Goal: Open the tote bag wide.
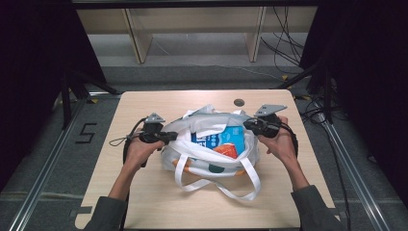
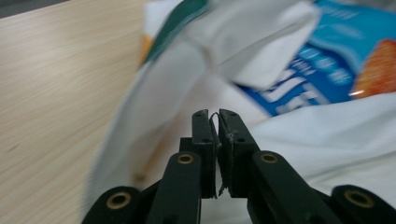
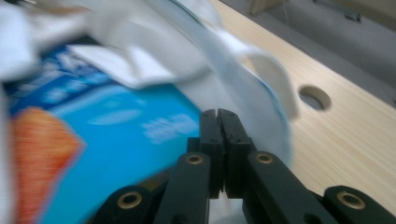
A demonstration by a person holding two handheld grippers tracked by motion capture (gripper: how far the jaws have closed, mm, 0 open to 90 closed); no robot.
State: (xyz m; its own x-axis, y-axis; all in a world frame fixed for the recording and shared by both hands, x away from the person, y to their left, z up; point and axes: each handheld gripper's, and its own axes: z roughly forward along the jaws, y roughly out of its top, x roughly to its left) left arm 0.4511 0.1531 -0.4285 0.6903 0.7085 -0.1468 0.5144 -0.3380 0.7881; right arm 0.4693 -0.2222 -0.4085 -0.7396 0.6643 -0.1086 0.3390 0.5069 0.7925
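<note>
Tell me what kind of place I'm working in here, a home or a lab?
Most likely a lab or recording rig, not a home: the wooden table stands between metal floor rails, dark curtains hang at both sides, and loose cables trail over the floor behind, near bare shelving.

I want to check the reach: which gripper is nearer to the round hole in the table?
Right. The right gripper sits just below the hole; the left gripper is across the bag.

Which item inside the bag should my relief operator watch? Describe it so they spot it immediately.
On the light wooden table lies a white tote bag with its mouth spread open. Inside it is a blue snack packet, the only brightly coloured thing there, with white lettering and an orange corner.
</note>
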